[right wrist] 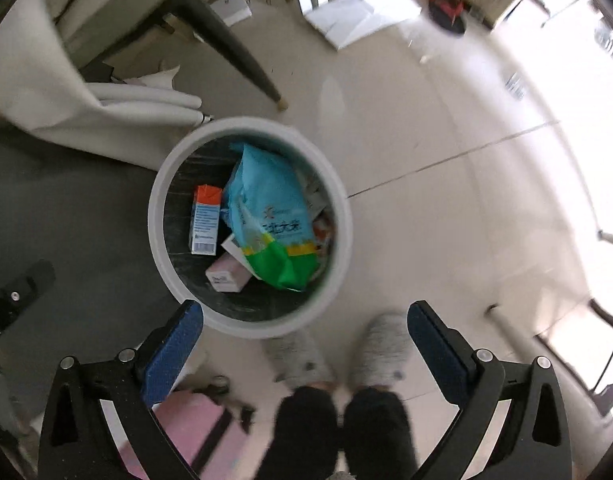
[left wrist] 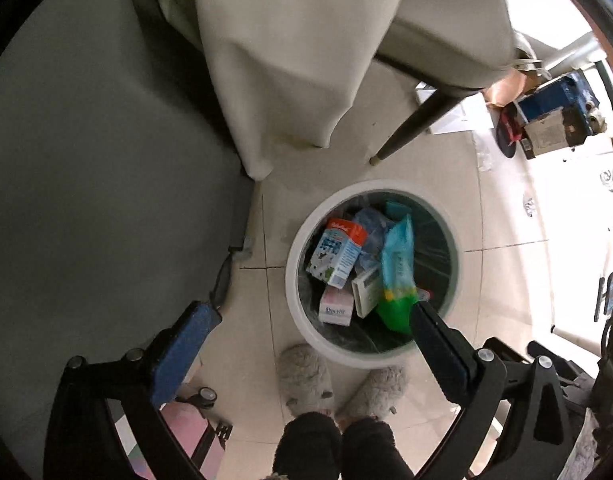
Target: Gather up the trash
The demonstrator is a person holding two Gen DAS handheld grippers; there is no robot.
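A round white trash bin (left wrist: 302, 312) with a dark liner stands on the tiled floor; it also shows in the right wrist view (right wrist: 162, 184). Inside lie a blue and green plastic bag (left wrist: 396, 264) (right wrist: 272, 220), an orange-topped milk carton (left wrist: 338, 256) (right wrist: 205, 220), a pink box (left wrist: 337, 306) (right wrist: 228, 274) and other packaging. My left gripper (left wrist: 310, 320) is open and empty above the bin's near side. My right gripper (right wrist: 306, 320) is open and empty above the bin's near rim.
A cloth-draped table (left wrist: 282, 60) and a chair with dark legs (left wrist: 418, 124) (right wrist: 226, 44) stand behind the bin. A grey rug (left wrist: 86, 200) lies to the left. The person's grey slippers (left wrist: 306, 380) (right wrist: 380, 352) stand before the bin. A pink case (right wrist: 194, 432) sits lower left. Clutter (left wrist: 546, 120) lies far right.
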